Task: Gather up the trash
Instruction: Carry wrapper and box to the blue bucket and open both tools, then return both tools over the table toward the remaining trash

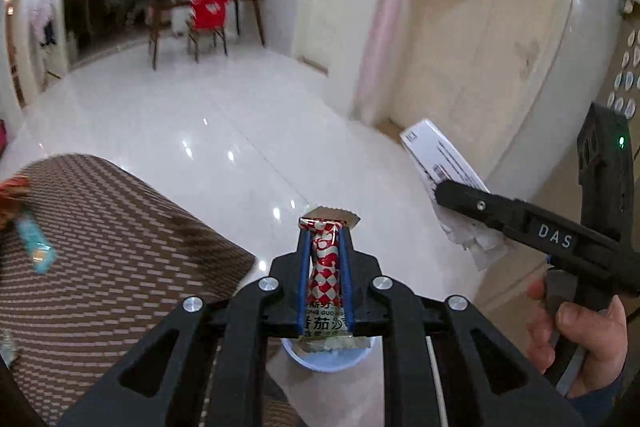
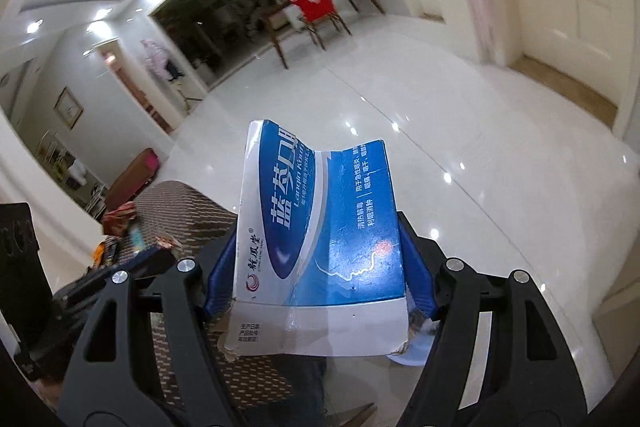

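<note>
My left gripper (image 1: 325,233) is shut on a red-and-white checked snack wrapper (image 1: 326,267) and holds it upright above a small white cup (image 1: 325,359). My right gripper (image 2: 320,239) is shut on a flattened blue and white medicine box (image 2: 320,227), held in the air over the white floor. In the left wrist view the right gripper (image 1: 444,193) shows at the right, with the box's white underside (image 1: 440,155) in its jaws. More trash lies on the brown woven surface (image 1: 100,247): a light blue wrapper (image 1: 36,243) and an orange-red one (image 1: 12,191).
Glossy white tiled floor (image 1: 208,115) stretches ahead. A wooden table with a red-covered chair (image 1: 208,15) stands at the far wall. A cream door (image 1: 480,27) and pink curtain (image 1: 384,39) are at the right. Colourful wrappers (image 2: 120,215) lie on the brown surface's far edge.
</note>
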